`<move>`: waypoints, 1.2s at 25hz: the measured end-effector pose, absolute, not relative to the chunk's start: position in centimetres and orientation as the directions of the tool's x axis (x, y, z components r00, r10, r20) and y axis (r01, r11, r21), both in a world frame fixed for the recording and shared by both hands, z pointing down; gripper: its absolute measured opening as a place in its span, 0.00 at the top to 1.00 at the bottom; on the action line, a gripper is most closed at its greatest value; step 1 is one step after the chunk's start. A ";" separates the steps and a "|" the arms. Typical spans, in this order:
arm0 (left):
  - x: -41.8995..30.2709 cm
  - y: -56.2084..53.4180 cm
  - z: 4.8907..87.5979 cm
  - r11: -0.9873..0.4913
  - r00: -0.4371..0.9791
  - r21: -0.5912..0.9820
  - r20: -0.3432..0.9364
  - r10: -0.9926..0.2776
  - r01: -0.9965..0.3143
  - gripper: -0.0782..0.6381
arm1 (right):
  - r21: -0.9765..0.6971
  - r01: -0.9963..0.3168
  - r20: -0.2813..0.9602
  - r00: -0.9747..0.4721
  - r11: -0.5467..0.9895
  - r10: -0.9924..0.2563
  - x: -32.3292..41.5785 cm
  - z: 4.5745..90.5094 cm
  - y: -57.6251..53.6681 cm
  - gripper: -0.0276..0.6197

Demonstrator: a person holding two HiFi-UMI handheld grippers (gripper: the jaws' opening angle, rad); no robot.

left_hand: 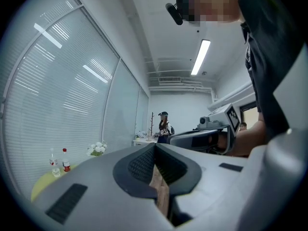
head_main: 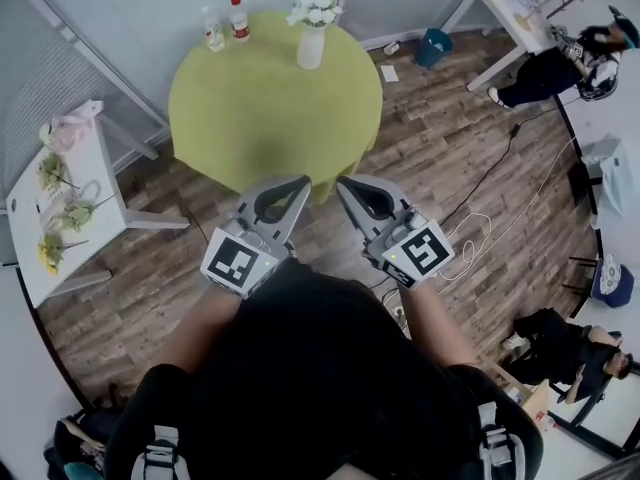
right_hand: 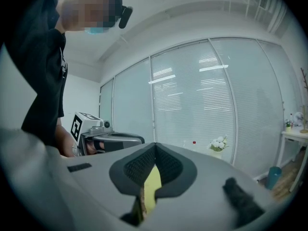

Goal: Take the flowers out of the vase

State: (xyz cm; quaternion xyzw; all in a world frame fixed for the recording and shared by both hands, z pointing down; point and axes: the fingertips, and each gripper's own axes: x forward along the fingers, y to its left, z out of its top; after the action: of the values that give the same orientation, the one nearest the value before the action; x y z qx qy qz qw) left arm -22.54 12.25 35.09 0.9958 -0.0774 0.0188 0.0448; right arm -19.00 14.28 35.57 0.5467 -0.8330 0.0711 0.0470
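Grey plastic, both pairs of tongs, each with a black-and-white marker cube at the back. Left tongs (head_main: 300,181): pointing forward, jaws pressed together tip to tip, nothing between the ribbed pads. Right tongs (head_main: 345,181): jaws likewise fully together, nothing held. Side by side above the brown wooden plank floor (head_main: 450,158), tips angled toward each other, near but not touching.

Straight ahead of both, a round counter under a yellow-green cloth (head_main: 250,128), its near edge close to the tips. At its far edge, well apart from the tongs, a tall white vase (head_main: 311,50), upright, with a bunch of white flowers (head_main: 315,10) standing in it. Sits a little left of the left jaws' line and a little right of the right jaws' line. Left of the vase, two clear plastic bottles (head_main: 212,33), upright, one with a red cap.

Far off to the left of the left tongs, a white rectangular side counter (head_main: 95,183) with loose flower bunches (head_main: 52,173) lying on it. Ahead and to the right of the right tongs, a blue bin (head_main: 433,46) on the floor by the wall.
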 end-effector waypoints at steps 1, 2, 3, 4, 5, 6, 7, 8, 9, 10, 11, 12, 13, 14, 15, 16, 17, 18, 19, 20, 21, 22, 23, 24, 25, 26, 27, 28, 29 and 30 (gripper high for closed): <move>-22.6 11.8 35.3 -0.985 0.989 0.090 0.046 -0.143 -0.147 0.87 | -0.066 -0.919 0.160 -0.395 0.390 -0.905 -19.1 35.7 13.8 0.93; -22.6 11.3 35.3 -0.986 0.990 0.090 0.043 -0.135 -0.138 0.87 | -0.065 -0.920 0.161 -0.391 0.386 -0.906 -19.2 35.7 13.3 0.93; -22.5 10.8 35.3 -0.987 0.991 0.090 0.038 -0.127 -0.130 0.87 | -0.064 -0.923 0.161 -0.386 0.380 -0.908 -19.2 35.8 12.9 0.93; -22.5 10.4 35.4 -0.988 0.992 0.094 0.037 -0.119 -0.122 0.87 | -0.066 -0.926 0.162 -0.378 0.372 -0.912 -19.2 35.9 12.4 0.93; -22.5 10.1 35.6 -0.988 0.993 0.102 0.041 -0.111 -0.115 0.87 | -0.072 -0.930 0.162 -0.368 0.361 -0.916 -19.1 36.0 12.1 0.93; -22.4 9.7 35.7 -0.988 0.993 0.110 0.043 -0.106 -0.110 0.87 | -0.081 -0.934 0.163 -0.358 0.349 -0.919 -18.9 36.1 11.7 0.93; -22.3 9.5 35.7 -0.988 0.994 0.114 0.040 -0.103 -0.107 0.87 | -0.088 -0.937 0.165 -0.349 0.338 -0.923 -18.6 36.2 11.5 0.93; -22.2 9.2 35.6 -0.988 0.994 0.116 0.034 -0.100 -0.103 0.87 | -0.089 -0.940 0.168 -0.341 0.330 -0.925 -18.4 36.2 11.4 0.93; -22.0 9.1 35.6 -0.988 0.995 0.118 0.032 -0.095 -0.098 0.87 | -0.085 -0.942 0.170 -0.334 0.324 -0.927 -18.2 36.2 11.3 0.93; -21.8 9.0 35.6 -0.988 0.995 0.120 0.032 -0.090 -0.093 0.87 | -0.079 -0.945 0.171 -0.328 0.319 -0.929 -18.1 36.1 11.3 0.93; -21.6 8.8 35.6 -0.989 0.996 0.121 0.032 -0.086 -0.089 0.87 | -0.079 -0.946 0.167 -0.323 0.314 -0.932 -17.9 36.1 11.3 0.93; -21.4 8.6 35.6 -0.989 0.996 0.122 0.032 -0.085 -0.089 0.87 | -0.086 -0.947 0.160 -0.319 0.308 -0.934 -17.7 36.1 11.1 0.93; -21.3 8.4 35.7 -0.988 0.996 0.124 0.034 -0.086 -0.090 0.87 | -0.099 -0.948 0.152 -0.314 0.302 -0.937 -17.5 36.1 11.0 0.93; -21.2 8.2 35.9 -0.987 0.995 0.130 0.040 -0.088 -0.092 0.87 | -0.112 -0.949 0.146 -0.310 0.296 -0.939 -17.3 36.2 10.9 0.93; -21.3 8.1 36.1 -0.986 0.995 0.136 0.053 -0.090 -0.097 0.87 | -0.120 -0.949 0.141 -0.307 0.291 -0.941 -17.2 36.3 10.8 0.93; -21.3 8.1 36.3 -0.985 0.993 0.137 0.068 -0.092 -0.101 0.87 | -0.123 -0.949 0.137 -0.305 0.290 -0.942 -17.2 36.3 10.8 0.93; -21.2 8.0 36.4 -0.986 0.993 0.131 0.075 -0.094 -0.103 0.87 | -0.123 -0.949 0.134 -0.305 0.290 -0.943 -17.0 36.3 10.8 0.93; -21.0 8.0 36.3 -0.987 0.993 0.126 0.071 -0.095 -0.104 0.87 | -0.122 -0.949 0.133 -0.307 0.292 -0.942 -16.9 36.2 10.7 0.93; -20.8 7.9 36.4 -0.987 0.993 0.124 0.062 -0.096 -0.103 0.87 | -0.120 -0.948 0.133 -0.310 0.295 -0.942 -16.6 36.2 10.7 0.93; -20.6 7.9 36.4 -0.987 0.994 0.124 0.054 -0.097 -0.103 0.87 | -0.117 -0.947 0.134 -0.313 0.299 -0.940 -16.3 36.2 10.7 0.93; -20.4 7.9 36.4 -0.987 0.994 0.122 0.052 -0.100 -0.106 0.87 | -0.115 -0.946 0.134 -0.318 0.304 -0.939 -16.0 36.2 10.6 0.93; -20.1 7.7 36.3 -0.987 0.993 0.116 0.056 -0.105 -0.111 0.87 | -0.114 -0.944 0.133 -0.322 0.309 -0.937 -15.7 36.2 10.5 0.93; -19.7 7.5 36.2 -0.987 0.992 0.110 0.063 -0.113 -0.119 0.87 | -0.113 -0.943 0.131 -0.327 0.314 -0.936 -15.4 36.1 10.3 0.93; -19.4 7.3 36.1 -0.986 0.990 0.106 0.069 -0.121 -0.127 0.87 | -0.113 -0.941 0.128 -0.332 0.319 -0.935 -15.1 36.1 10.2 0.93; -19.1 7.2 36.1 -0.986 0.989 0.103 0.073 -0.127 -0.134 0.87 | -0.114 -0.939 0.124 -0.337 0.324 -0.933 -14.7 36.0 10.0 0.93; -18.7 7.1 36.0 -0.985 0.988 0.101 0.076 -0.135 -0.142 0.87 | -0.115 -0.938 0.119 -0.341 0.328 -0.933 -14.3 35.9 9.9 0.93; -18.2 7.1 35.9 -0.984 0.987 0.099 0.077 -0.144 -0.151 0.87 | -0.117 -0.936 0.113 -0.345 0.332 -0.932 -13.7 35.9 9.9 0.93; -17.6 7.0 35.8 -0.983 0.986 0.097 0.074 -0.151 -0.157 0.87 | -0.122 -0.934 0.108 -0.348 0.335 -0.931 -13.0 35.8 9.7 0.93; -17.0 6.9 35.8 -0.982 0.985 0.094 0.070 -0.156 -0.163 0.87 | -0.127 -0.932 0.103 -0.353 0.340 -0.930 -12.3 35.9 9.6 0.93; -16.4 6.8 35.8 -0.981 0.984 0.089 0.070 -0.164 -0.170 0.87 | -0.130 -0.929 0.100 -0.360 0.347 -0.928 -11.6 35.9 9.3 0.93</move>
State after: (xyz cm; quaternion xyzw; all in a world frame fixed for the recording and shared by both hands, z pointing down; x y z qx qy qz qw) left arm -16.39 6.80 35.84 0.9949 -0.0839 0.0310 0.0474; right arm -11.56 9.33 35.89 0.5657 -0.8205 0.0823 0.0042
